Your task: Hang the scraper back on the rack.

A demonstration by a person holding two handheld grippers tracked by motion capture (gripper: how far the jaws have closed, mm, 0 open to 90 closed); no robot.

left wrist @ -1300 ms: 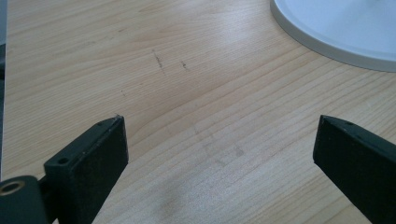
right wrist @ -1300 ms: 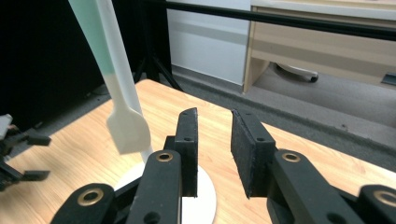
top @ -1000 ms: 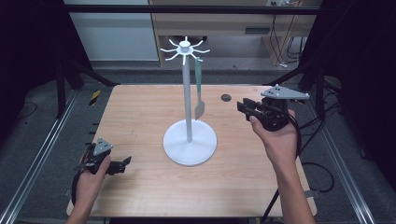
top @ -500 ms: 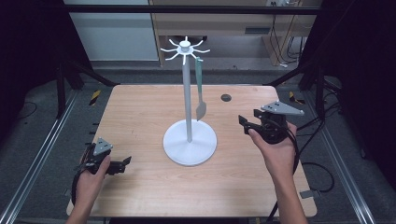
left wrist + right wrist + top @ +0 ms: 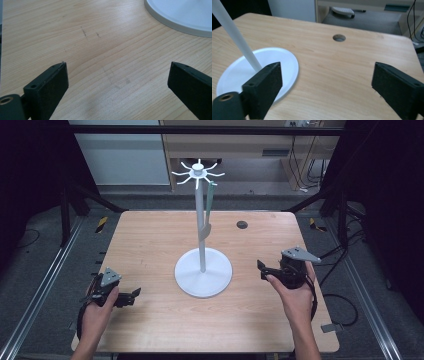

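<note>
I read this as the end of the hanging step: the spatula (image 5: 206, 215) hangs from a hook of the rack (image 5: 202, 225) at upper centre of the high view, its blade beside the pole and clear of the table (image 5: 150, 240). My right gripper (image 5: 261, 269) sits at lower right of that view, right of the rack base, jaws spread wide with nothing between them; its own view confirms bare wood between the jaws, the base (image 5: 262, 67) and pole (image 5: 234, 35) at left, and the table hole (image 5: 339, 38) at upper centre. My left gripper (image 5: 134, 294) rests low at lower left, near the table's front edge, jaws likewise apart and empty (its view shows wood grain and the base rim (image 5: 180, 20) at upper right). Both tools stand well apart from the spatula. In my judgement the hanging is done. Next move, if any: hold both grippers low and clear of the base, since a knock on the pole could swing the spatula off its hook.
</note>
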